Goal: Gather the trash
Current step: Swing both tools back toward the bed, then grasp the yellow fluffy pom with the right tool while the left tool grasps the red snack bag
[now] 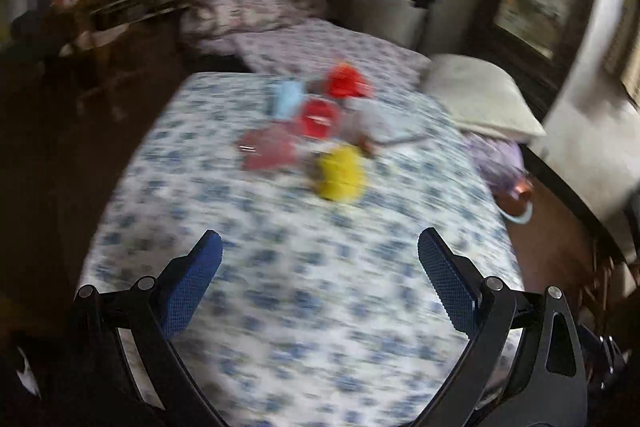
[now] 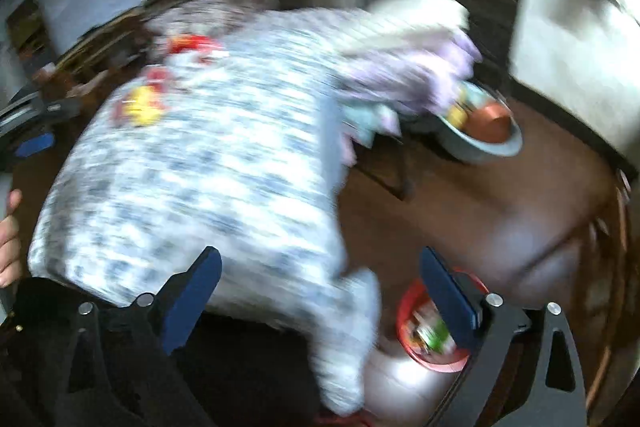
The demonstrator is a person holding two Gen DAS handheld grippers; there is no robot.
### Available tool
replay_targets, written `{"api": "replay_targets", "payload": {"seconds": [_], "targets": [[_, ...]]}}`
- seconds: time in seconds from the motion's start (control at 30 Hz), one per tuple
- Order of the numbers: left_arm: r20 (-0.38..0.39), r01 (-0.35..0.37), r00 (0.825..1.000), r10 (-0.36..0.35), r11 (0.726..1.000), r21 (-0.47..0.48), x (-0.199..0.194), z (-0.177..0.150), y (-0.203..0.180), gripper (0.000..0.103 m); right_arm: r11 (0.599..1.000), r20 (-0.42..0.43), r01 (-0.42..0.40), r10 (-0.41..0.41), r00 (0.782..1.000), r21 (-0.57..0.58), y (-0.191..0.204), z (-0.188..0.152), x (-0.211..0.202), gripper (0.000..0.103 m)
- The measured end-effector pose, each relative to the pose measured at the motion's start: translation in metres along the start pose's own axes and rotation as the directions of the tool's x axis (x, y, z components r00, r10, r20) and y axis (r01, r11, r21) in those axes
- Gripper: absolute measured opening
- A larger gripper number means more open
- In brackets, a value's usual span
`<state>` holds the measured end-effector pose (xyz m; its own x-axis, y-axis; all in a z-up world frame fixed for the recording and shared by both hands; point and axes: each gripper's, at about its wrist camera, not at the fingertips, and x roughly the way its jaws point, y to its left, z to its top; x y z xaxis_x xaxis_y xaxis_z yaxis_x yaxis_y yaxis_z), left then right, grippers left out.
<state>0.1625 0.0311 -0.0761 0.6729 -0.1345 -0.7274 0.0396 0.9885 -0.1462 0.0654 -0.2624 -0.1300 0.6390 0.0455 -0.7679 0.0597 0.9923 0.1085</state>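
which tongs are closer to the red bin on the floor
Right. The right tongs hang open just above the red bin; the left tongs, also open, are over the bed.

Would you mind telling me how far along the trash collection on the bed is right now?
Done: a red-rimmed bin on the floor by the bed already holds some wrappers. In hand: nothing; the left gripper and right gripper are both open and empty. Left: a cluster of litter on the patterned bedsheet, including a yellow piece, red pieces and a light blue piece. Blur hides finer detail.
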Motion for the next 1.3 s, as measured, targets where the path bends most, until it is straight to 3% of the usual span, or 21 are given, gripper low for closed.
{"api": "replay_targets", "payload": {"seconds": [0.13, 0.33, 0.4, 0.47, 0.6, 0.73, 0.87, 1.0, 1.3], "targets": [[0.011, -0.031, 0.999, 0.032, 0.996, -0.078, -0.005, 0.013, 0.036, 0.095, 0.997, 0.009, -0.073, 0.074, 0.997, -0.03, 0.046, 0.023, 0.011, 0.097], [0.086, -0.108, 0.989, 0.118, 0.988, -0.111, -0.002, 0.015, 0.06, 0.096, 0.993, 0.005, -0.1, 0.101, 0.995, -0.057, 0.094, 0.042, 0.023, 0.097], [0.071, -0.128, 0.988, 0.138, 0.983, -0.131, 0.007, 0.011, 0.065, 0.096, 0.993, 0.006, -0.097, 0.098, 0.995, -0.06, 0.104, 0.041, 0.026, 0.097], [0.041, -0.112, 0.992, 0.119, 0.984, -0.138, 0.012, 0.012, 0.067, 0.096, 0.994, 0.004, -0.089, 0.09, 0.996, -0.063, 0.112, 0.043, 0.032, 0.097], [0.059, -0.102, 0.992, 0.111, 0.984, -0.149, 0.01, 0.014, 0.07, 0.096, 0.994, -0.008, -0.09, 0.089, 0.996, -0.058, 0.119, 0.046, 0.047, 0.097], [0.06, -0.092, 0.993, 0.104, 0.981, -0.172, 0.008, 0.014, 0.072, 0.096, 0.993, 0.002, -0.078, 0.079, 0.997, -0.085, 0.134, 0.07, 0.073, 0.097], [0.066, -0.101, 0.991, 0.115, 0.977, -0.187, 0.007, 0.012, 0.075, 0.096, 0.987, 0.024, -0.13, 0.133, 0.991, -0.094, 0.155, 0.099, 0.108, 0.097], [0.047, -0.125, 0.99, 0.135, 0.976, -0.181, 0.015, 0.012, 0.077, 0.096, 0.988, -0.007, -0.132, 0.132, 0.991, -0.079, 0.171, 0.116, 0.136, 0.097], [0.013, -0.104, 0.994, 0.111, 0.964, -0.244, 0.024, 0.014, 0.092, 0.096, 0.991, -0.043, -0.083, 0.079, 0.996, -0.103, 0.184, 0.133, 0.163, 0.097]]}}
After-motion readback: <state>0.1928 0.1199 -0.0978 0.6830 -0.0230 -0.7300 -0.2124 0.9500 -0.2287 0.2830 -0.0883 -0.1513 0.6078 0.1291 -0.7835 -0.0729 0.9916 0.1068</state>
